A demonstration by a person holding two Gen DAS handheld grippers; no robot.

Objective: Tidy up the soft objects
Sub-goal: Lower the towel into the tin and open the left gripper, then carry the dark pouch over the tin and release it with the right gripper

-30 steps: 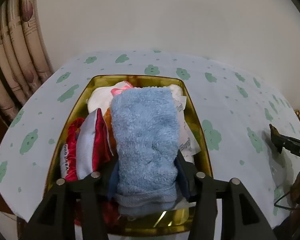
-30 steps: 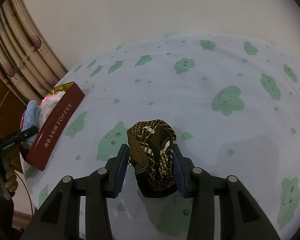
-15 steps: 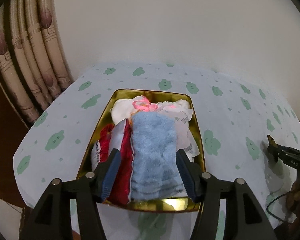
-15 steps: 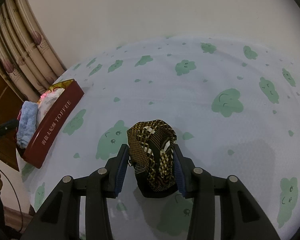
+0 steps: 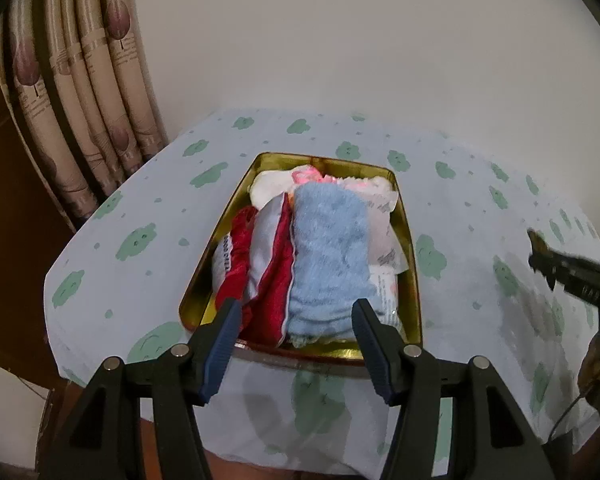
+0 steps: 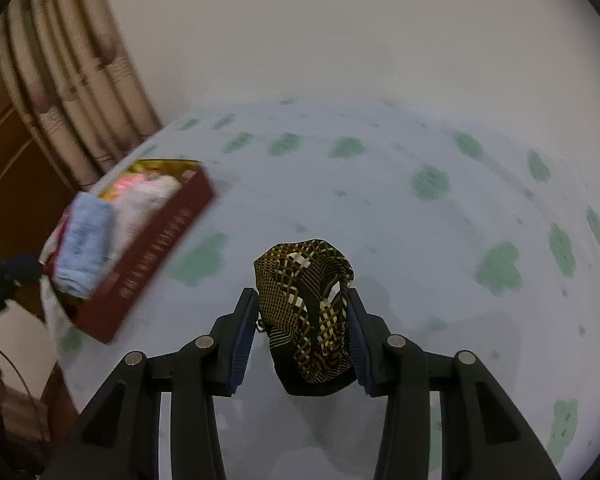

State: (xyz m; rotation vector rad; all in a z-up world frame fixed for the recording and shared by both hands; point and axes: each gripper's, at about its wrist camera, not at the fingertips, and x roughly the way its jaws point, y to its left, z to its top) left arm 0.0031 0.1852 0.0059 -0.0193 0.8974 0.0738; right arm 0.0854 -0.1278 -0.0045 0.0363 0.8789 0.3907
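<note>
Fingers of your left gripper (image 5: pixel 296 322) are standing spread and empty above the near end of the tin (image 5: pixel 414 280), having let go of the blue towel (image 5: pixel 330 256) and drawn back; that piece is now packed beside the red cloth (image 5: pixel 274 276). Your right gripper (image 6: pixel 302 320) is pinching the patterned scarf (image 6: pixel 306 304), a dark, bunched bundle lifting off the tablecloth (image 6: pixel 420 240), seemingly next for the tin.

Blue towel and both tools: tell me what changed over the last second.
The left tool let go of the blue towel and backed away, open; the towel lies in the tin. The right tool lifted and swung, clamped on the patterned cloth throughout. The tin's contents stayed put.
</note>
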